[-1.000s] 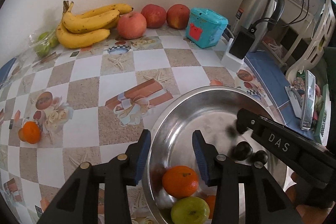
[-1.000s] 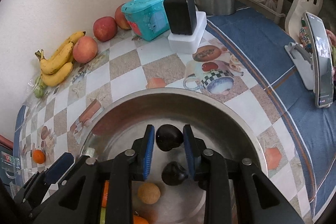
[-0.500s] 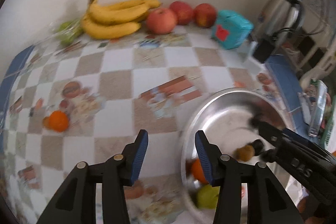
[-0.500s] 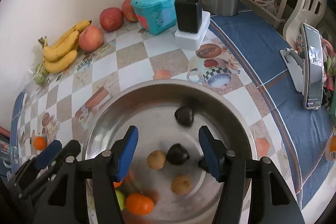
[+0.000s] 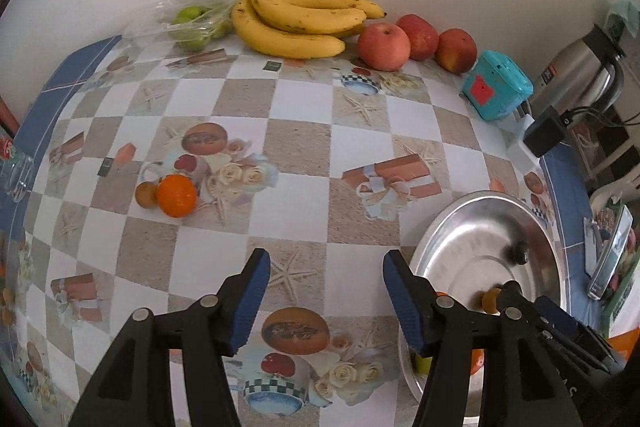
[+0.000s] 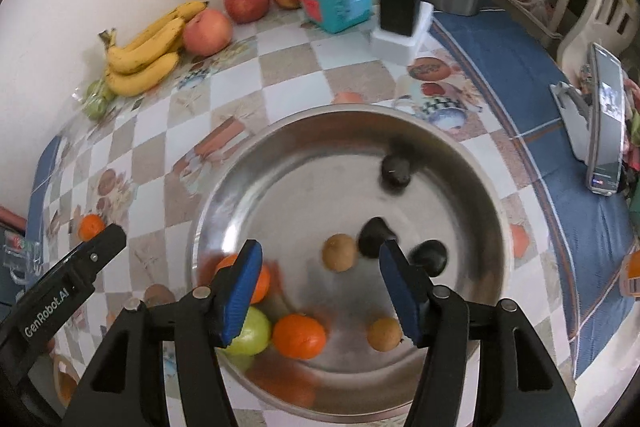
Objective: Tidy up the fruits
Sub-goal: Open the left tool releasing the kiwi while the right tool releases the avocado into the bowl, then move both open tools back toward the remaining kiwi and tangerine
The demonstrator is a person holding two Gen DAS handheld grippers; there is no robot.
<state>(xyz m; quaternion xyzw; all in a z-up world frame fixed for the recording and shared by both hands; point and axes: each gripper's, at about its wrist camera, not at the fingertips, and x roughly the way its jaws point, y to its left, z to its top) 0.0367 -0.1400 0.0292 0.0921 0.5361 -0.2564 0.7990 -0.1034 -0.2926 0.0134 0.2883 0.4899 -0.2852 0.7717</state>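
My right gripper (image 6: pixel 320 255) hangs open over the steel bowl (image 6: pixel 300 187), nothing between its pads. In the bowl lie three dark fruits (image 6: pixel 395 169), two brown ones (image 6: pixel 339 251), two oranges (image 6: pixel 298 335) and a green fruit (image 6: pixel 250 331). My left gripper (image 5: pixel 324 263) hovers over the tablecloth left of the bowl (image 5: pixel 472 251); its jaws are opening and hold nothing. An orange (image 5: pixel 177 195) and a small brown fruit (image 5: pixel 145 194) lie on the cloth further left. Bananas (image 5: pixel 296 23), three apples (image 5: pixel 384 47) and bagged green fruits (image 5: pixel 192 25) line the wall.
A teal box (image 5: pixel 498 91), a black adapter on a white block (image 6: pixel 400 15) and a steel kettle (image 5: pixel 580 71) stand at the back right. A phone on a stand (image 6: pixel 606 119) is at the right, on the blue border. The wall runs close behind the fruit.
My right gripper opened and let go of a dark fruit, which rolled to the bowl's far side. My left gripper swung left from over the bowl to the cloth, its jaws widening.
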